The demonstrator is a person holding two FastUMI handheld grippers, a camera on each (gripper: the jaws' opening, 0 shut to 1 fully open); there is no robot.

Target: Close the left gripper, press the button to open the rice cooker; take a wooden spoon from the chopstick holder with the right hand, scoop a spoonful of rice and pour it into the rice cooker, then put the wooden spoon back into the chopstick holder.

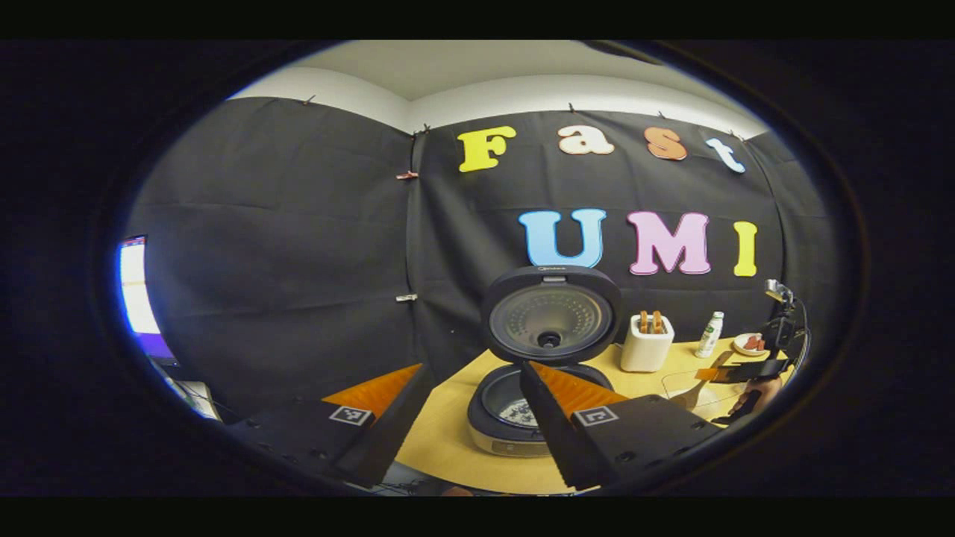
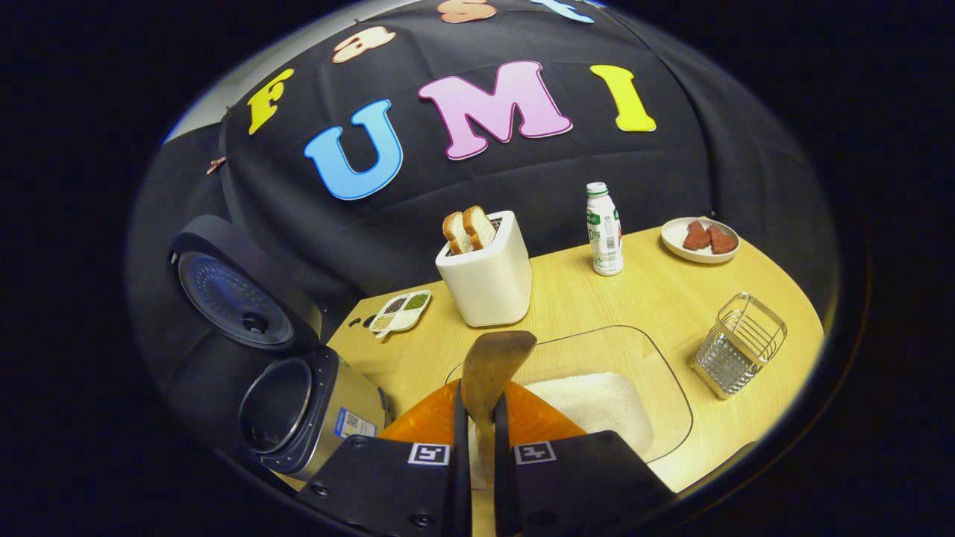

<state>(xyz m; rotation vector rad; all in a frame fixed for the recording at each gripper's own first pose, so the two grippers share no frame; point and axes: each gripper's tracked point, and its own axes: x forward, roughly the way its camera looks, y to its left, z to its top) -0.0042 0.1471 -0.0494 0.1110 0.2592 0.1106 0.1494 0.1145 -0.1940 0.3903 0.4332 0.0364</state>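
The rice cooker (image 1: pixel 515 418) stands with its lid (image 1: pixel 550 313) up, just beyond my left gripper (image 1: pixel 476 365), which is open with nothing between its fingers. My right gripper (image 2: pixel 480 395) is shut on the handle of the wooden spoon (image 2: pixel 494 358). The spoon's bowl points forward over the near left part of the glass dish (image 2: pixel 664 388) of white rice (image 2: pixel 597 403). I see no rice on the spoon. The wire chopstick holder (image 2: pixel 739 343) stands to the right of the dish. The left gripper view shows the right gripper (image 1: pixel 746 369) with the spoon (image 1: pixel 697 389) farther off.
A white toaster (image 2: pixel 485 280) with bread slices stands behind the dish. A bottle (image 2: pixel 604 231) and a plate of meat (image 2: pixel 700 239) sit at the back of the wooden table (image 2: pixel 582 298). A small divided dish of grains (image 2: pixel 401 311) lies beside the open cooker (image 2: pixel 298 410).
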